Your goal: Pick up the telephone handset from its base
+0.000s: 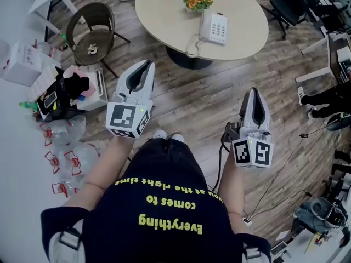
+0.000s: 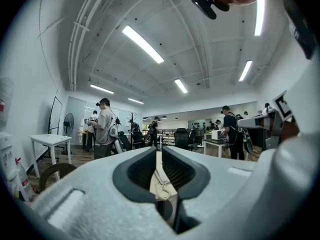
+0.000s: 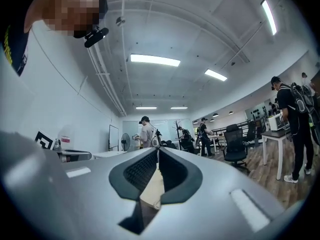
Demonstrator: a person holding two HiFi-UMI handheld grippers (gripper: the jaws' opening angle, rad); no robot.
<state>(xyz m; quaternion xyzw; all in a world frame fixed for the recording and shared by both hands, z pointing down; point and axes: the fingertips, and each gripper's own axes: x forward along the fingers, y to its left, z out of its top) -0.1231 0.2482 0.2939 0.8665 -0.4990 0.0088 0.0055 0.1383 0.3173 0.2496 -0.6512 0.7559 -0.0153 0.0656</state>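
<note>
1. Nearest the head camera, a dark shirt (image 1: 164,207) with yellow lettering is seen on the person, and both forearms are stretched forward from it.
2. The left gripper (image 1: 146,67) and the right gripper (image 1: 254,93) are held level above the wooden floor (image 1: 192,100). In each gripper view the jaws are clenched together, and nothing is grasped between them.
3. The telephone (image 1: 215,27) is set on the round table (image 1: 164,15), well ahead of both grippers. Its handset (image 1: 204,26) is seated on the base, and the coiled cord (image 1: 192,45) is trailed toward the table's near edge.
4. The task is judged not begun. The approach, the opening of the jaws, the grip on the handset and the lift are all left to be done.
5. In both gripper views the telephone is masked by the gripper bodies, and only a pale sliver of table is glimpsed behind the jaws. How firmly the handset is seated cannot be made out, as it is shown too small. The table's far rim is cut off at the head view's top edge.
</note>
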